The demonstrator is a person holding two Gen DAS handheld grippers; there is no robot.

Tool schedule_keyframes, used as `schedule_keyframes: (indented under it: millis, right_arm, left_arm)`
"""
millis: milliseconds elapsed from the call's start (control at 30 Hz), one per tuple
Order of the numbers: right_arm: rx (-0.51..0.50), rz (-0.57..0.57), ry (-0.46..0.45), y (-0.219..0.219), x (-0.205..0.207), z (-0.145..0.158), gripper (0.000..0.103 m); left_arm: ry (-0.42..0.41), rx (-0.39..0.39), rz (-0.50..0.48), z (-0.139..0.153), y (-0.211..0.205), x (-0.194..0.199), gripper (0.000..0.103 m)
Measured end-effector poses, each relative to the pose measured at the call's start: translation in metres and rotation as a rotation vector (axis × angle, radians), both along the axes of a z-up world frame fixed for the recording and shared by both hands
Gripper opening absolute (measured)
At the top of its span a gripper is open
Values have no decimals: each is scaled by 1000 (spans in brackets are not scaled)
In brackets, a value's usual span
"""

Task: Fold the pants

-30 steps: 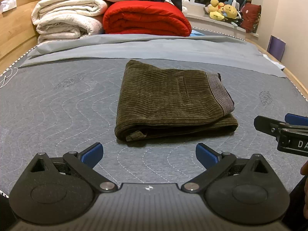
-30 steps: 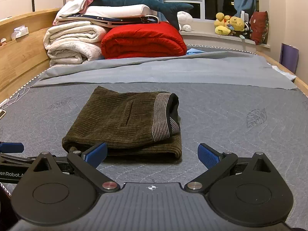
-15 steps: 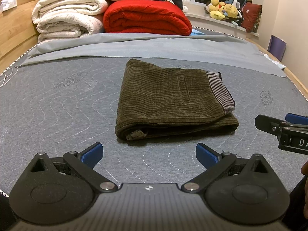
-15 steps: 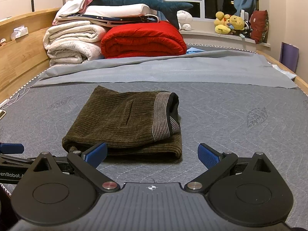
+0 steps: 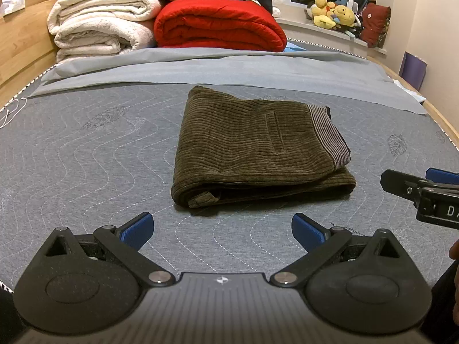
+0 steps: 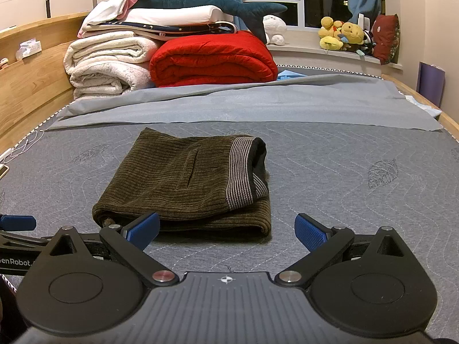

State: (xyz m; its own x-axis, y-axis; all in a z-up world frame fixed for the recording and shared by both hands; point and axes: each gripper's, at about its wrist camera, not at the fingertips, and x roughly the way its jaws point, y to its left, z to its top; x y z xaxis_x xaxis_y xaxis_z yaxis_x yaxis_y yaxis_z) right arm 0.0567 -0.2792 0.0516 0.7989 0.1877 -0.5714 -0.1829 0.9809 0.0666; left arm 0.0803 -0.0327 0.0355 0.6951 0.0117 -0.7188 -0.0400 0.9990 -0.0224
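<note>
"enRobot" lettering (image 6: 15, 263) beside pants (image 6: 186, 183)

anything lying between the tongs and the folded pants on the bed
Nothing visible. Only bare quilted mattress lies between the open left tongs and the folded corduroy pants. The open right tongs sit right at the pants' near edge, also unobstructed. The red duvet and stacked blankets are far behind.
</note>
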Motion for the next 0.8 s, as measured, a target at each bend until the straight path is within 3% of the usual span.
schedule_keyframes:
  millis: [800]
  right_arm:
    - [-4, -1, 4, 2, 1, -1, 100]
  left_arm:
    - [3, -8, 0, 0, 3, -1, 102]
